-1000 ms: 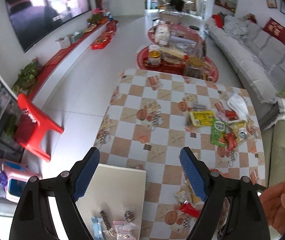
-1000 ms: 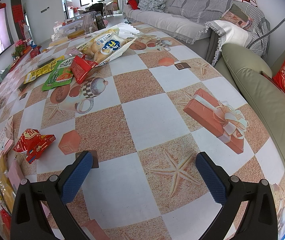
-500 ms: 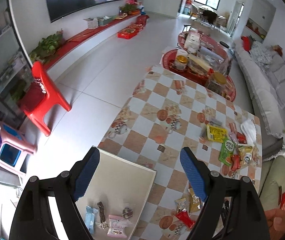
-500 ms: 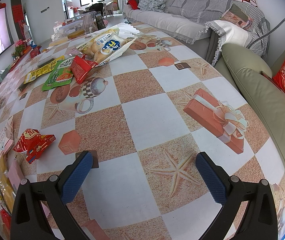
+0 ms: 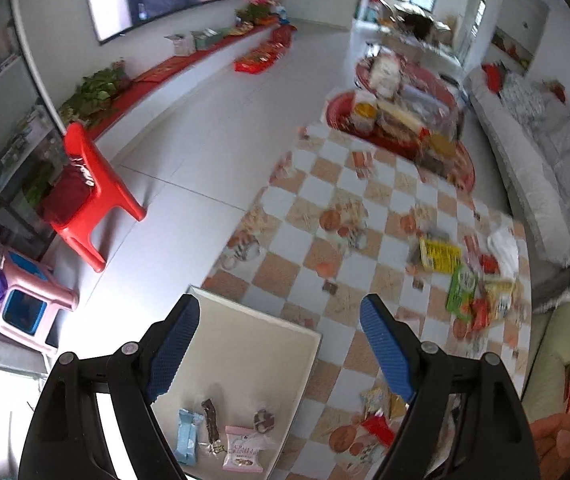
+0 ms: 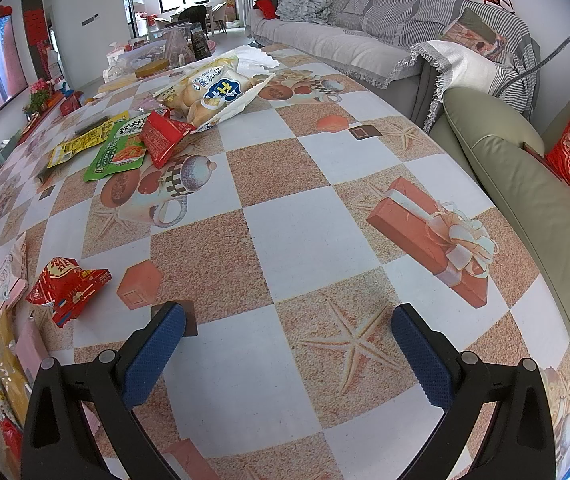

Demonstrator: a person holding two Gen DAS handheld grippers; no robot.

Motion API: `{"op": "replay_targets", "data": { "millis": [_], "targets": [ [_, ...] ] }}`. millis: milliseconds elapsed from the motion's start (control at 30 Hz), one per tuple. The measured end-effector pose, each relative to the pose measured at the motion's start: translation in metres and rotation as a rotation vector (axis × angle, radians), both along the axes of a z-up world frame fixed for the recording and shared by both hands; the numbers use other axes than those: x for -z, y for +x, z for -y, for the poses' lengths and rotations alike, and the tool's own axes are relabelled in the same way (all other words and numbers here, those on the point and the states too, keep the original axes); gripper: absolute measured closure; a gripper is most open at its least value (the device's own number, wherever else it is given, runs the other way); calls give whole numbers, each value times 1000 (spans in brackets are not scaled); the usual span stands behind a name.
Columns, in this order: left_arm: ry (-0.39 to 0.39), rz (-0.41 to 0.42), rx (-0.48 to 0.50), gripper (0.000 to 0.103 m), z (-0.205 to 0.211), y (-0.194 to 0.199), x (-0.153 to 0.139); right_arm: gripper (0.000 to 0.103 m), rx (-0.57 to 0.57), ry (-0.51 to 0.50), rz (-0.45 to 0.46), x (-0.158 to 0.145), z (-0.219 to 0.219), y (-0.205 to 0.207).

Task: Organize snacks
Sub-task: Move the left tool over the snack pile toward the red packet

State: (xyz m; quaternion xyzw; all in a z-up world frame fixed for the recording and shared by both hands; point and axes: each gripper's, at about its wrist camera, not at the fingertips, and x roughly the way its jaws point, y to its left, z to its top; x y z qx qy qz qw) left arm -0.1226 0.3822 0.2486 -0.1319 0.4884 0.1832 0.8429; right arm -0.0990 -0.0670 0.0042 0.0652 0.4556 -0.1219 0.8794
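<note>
Both grippers empty and wide, the left gripper [image 5: 279, 344] hung over the tray [image 5: 245, 344] holding four sweets [image 5: 221, 436], the right gripper [image 6: 287, 354] over bare desk [image 6: 285, 220], so the next likely pick was the red packet [image 6: 67, 286].

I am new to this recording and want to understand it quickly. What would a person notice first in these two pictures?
First, the checkered tablecloth, with a loose pile of snack packets at its far left in the right wrist view. Next, the cream tray on the table corner below the open left gripper, holding four small wrapped sweets. The right gripper hangs open over bare cloth.
</note>
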Motion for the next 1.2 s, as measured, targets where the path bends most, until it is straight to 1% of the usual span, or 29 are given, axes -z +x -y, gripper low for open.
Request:
{"op": "replay_targets", "data": {
  "millis": [67,167,200,233,300,367,433,500,567,633,700,833,900,933,1033,1167,1200],
  "targets": [
    [-10,-55,66,18,11,2,18,0,0,0,0,0,0,0],
    [-24,-176,194,18,39,4,56,0,0,0,0,0,0,0],
    [-29,-231,253,18,53,3,74,0,0,0,0,0,1,0],
    [-35,-265,289,18,64,3,86,0,0,0,0,0,0,0],
    [-81,-351,356,18,87,2,117,0,0,0,0,0,1,0],
    [-134,-413,376,18,104,2,140,0,0,0,0,0,1,0],
    [-219,-478,362,18,119,0,166,0,0,0,0,0,0,0],
    [-303,-526,308,18,129,-1,190,0,0,0,0,0,1,0],
    [-345,-550,249,18,136,-1,205,0,0,0,0,0,0,0],
    [-366,-563,196,18,140,-1,218,0,0,0,0,0,0,0],
    [-364,-567,153,18,147,0,229,0,0,0,0,0,1,0],
    [-332,-589,101,18,158,-3,249,0,0,0,0,0,1,0],
    [-335,-588,68,17,161,-7,256,0,0,-1,0,0,1,0],
    [-339,-574,51,14,161,-8,257,0,1,0,0,0,0,0],
    [-312,-565,36,8,165,-9,258,0,0,0,0,0,0,0],
    [-314,-582,3,7,164,-12,259,0,0,0,0,0,1,0],
    [-310,-578,-4,7,163,-15,254,0,0,0,0,0,0,0]
  ]
}}
